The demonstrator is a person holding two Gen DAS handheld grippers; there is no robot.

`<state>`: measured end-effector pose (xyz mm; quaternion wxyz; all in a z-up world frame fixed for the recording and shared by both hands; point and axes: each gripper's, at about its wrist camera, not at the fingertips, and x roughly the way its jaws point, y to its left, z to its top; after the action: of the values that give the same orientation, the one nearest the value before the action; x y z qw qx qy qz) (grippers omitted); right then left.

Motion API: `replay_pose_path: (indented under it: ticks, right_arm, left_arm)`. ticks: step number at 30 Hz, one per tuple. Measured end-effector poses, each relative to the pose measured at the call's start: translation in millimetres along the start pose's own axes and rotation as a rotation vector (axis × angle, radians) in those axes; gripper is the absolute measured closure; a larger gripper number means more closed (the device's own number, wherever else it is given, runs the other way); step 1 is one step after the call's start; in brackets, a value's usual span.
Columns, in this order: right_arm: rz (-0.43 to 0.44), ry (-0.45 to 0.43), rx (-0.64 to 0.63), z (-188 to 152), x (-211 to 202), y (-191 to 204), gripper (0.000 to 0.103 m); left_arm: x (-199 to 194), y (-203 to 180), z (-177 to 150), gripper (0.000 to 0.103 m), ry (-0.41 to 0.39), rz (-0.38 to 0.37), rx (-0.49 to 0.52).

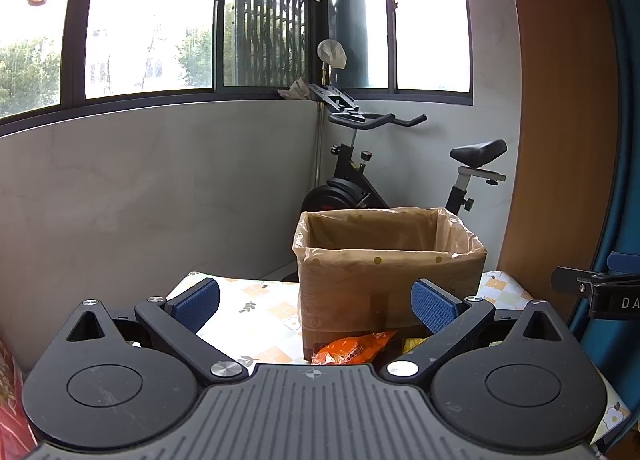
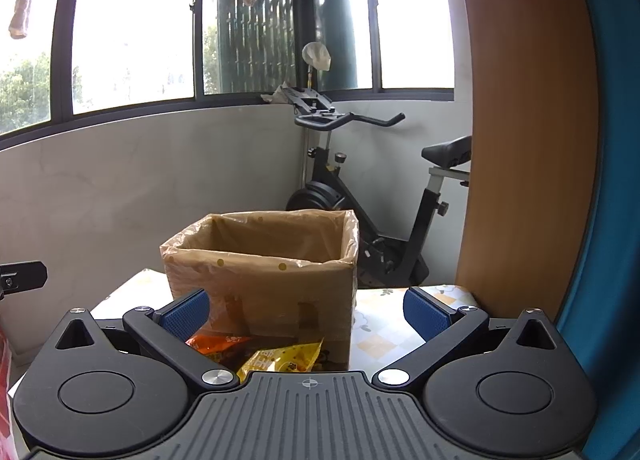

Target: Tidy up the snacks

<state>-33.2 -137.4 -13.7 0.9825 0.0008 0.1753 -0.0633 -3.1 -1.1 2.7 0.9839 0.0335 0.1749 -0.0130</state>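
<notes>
A cardboard box lined with a clear plastic bag stands open on the patterned table; it also shows in the right wrist view. An orange snack packet lies on the table in front of the box, also seen in the right wrist view. A yellow snack packet lies beside it; only its edge shows in the left wrist view. My left gripper is open and empty, above and short of the packets. My right gripper is open and empty, likewise short of the packets.
The table has a floral cloth. An exercise bike stands behind it by the grey wall. A wooden panel rises on the right. A red bag sits at the left edge. The right gripper's side shows at far right.
</notes>
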Motion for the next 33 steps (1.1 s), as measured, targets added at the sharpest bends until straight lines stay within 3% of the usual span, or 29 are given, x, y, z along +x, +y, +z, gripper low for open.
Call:
replay_pose_path:
  ticks: [33]
  right_arm:
    - [-0.001, 0.0, -0.005, -2.2, -0.9, -0.8, 0.0]
  left_arm:
    - [0.1, 0.1, -3.3, 0.0, 0.0, -0.011, -0.011]
